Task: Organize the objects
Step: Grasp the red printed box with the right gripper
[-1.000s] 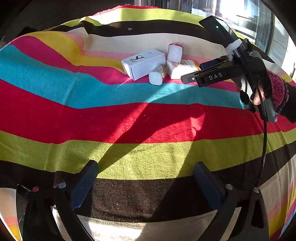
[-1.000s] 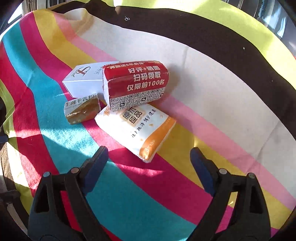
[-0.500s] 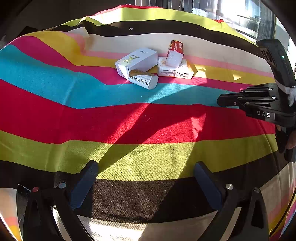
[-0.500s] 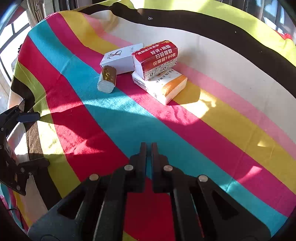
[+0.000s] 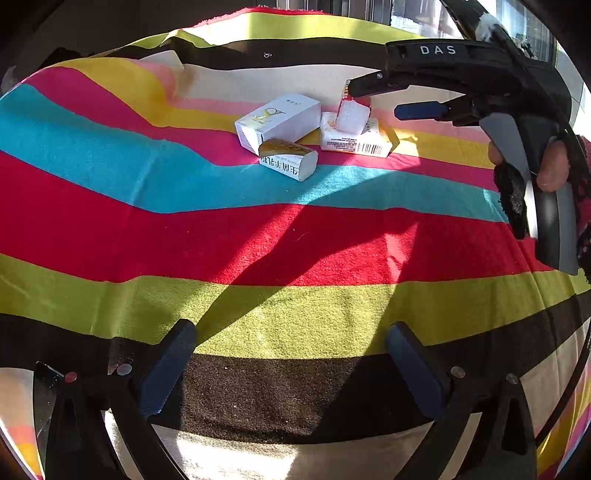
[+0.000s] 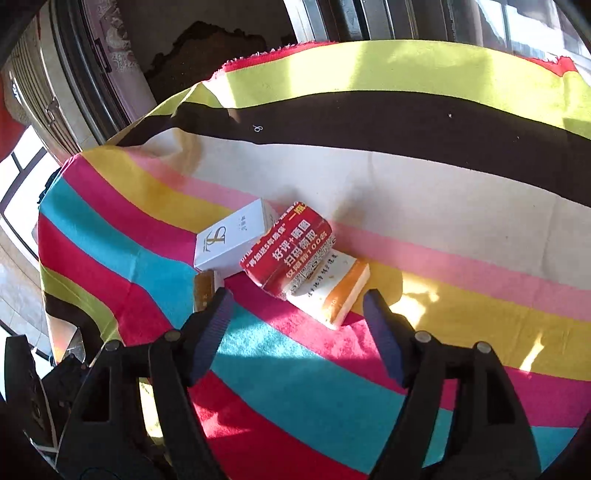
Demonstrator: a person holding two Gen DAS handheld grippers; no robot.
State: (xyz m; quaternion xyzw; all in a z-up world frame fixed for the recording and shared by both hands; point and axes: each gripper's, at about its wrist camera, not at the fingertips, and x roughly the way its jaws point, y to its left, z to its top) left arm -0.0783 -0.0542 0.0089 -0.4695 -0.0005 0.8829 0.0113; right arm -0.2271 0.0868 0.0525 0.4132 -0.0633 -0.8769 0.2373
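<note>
Woven striped cloth, glossy red tissue pack, both grippers spread

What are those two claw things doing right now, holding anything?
Left gripper: open, holding nothing.
Right gripper: open, holding nothing, near the red tissue pack.

Striped cloth covers the surface, sunlit with hard shadows; dark-framed windows stand behind it, a pale tiled floor at the left
</note>
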